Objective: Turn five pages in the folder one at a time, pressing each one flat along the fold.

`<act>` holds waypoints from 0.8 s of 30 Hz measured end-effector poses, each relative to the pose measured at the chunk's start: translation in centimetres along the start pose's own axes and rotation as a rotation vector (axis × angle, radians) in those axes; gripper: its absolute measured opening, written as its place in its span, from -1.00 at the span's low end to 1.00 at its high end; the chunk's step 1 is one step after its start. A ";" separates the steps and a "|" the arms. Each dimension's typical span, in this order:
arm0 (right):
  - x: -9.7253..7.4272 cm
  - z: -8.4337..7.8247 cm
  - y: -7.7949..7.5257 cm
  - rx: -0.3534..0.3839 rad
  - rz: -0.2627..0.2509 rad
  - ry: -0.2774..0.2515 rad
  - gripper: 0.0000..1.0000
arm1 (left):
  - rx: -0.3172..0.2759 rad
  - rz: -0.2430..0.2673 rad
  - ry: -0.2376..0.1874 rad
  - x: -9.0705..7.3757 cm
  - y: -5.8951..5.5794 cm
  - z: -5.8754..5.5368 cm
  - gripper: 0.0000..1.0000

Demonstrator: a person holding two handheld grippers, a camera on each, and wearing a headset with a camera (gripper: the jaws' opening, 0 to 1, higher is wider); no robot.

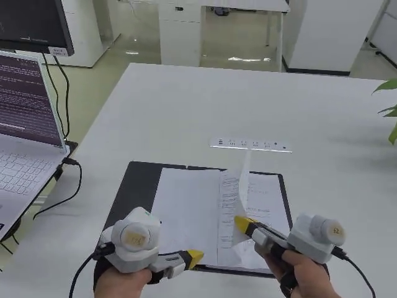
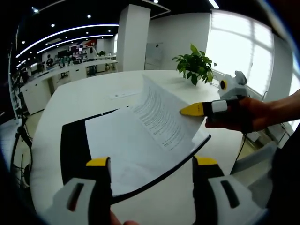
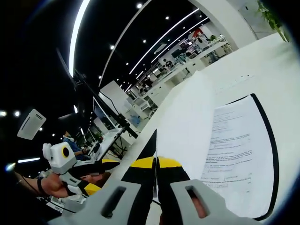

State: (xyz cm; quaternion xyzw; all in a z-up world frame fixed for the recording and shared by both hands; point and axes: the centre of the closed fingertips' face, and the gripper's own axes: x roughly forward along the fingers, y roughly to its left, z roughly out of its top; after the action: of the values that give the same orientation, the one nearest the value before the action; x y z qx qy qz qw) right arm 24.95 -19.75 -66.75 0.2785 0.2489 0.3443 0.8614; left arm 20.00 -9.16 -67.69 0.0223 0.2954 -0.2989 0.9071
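Note:
A black folder (image 1: 133, 186) lies open on the white table, with white sheets spread on both sides. One printed page (image 1: 239, 195) stands up near the fold, curled to the left. My right gripper (image 1: 242, 223) is shut on that page's lower edge; in the right gripper view the sheet (image 3: 187, 122) rises from between the closed yellow tips (image 3: 156, 163). My left gripper (image 1: 191, 257) hovers at the folder's near left edge, open and holding nothing, its jaws wide apart in the left gripper view (image 2: 152, 161). That view also has the lifted page (image 2: 159, 112) and the right gripper (image 2: 197, 109).
An open laptop (image 1: 25, 124) sits at the table's left edge with cables (image 1: 68, 186) trailing toward the folder. A white power strip (image 1: 250, 144) lies just beyond the folder. A potted plant (image 2: 194, 65) stands at the table's right. Bare table stretches behind.

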 end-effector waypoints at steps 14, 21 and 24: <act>4.0 -1.9 3.9 -0.029 0.061 0.070 -1.00 | -0.026 0.032 -0.017 -2.2 2.0 -1.4 0.40; 5.5 -2.7 5.1 -0.033 0.079 0.090 -1.00 | -0.057 0.067 -0.032 -3.4 3.9 -1.9 0.41; 6.1 -3.0 5.5 -0.031 0.085 0.099 -1.00 | -0.096 0.057 -0.042 -3.4 4.3 -2.4 0.41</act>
State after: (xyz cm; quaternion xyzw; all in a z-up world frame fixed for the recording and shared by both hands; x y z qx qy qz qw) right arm 24.45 -10.98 -66.79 0.2580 0.2738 0.3979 0.8368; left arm 18.96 -3.36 -68.38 -0.0189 0.2897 -0.2589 0.9212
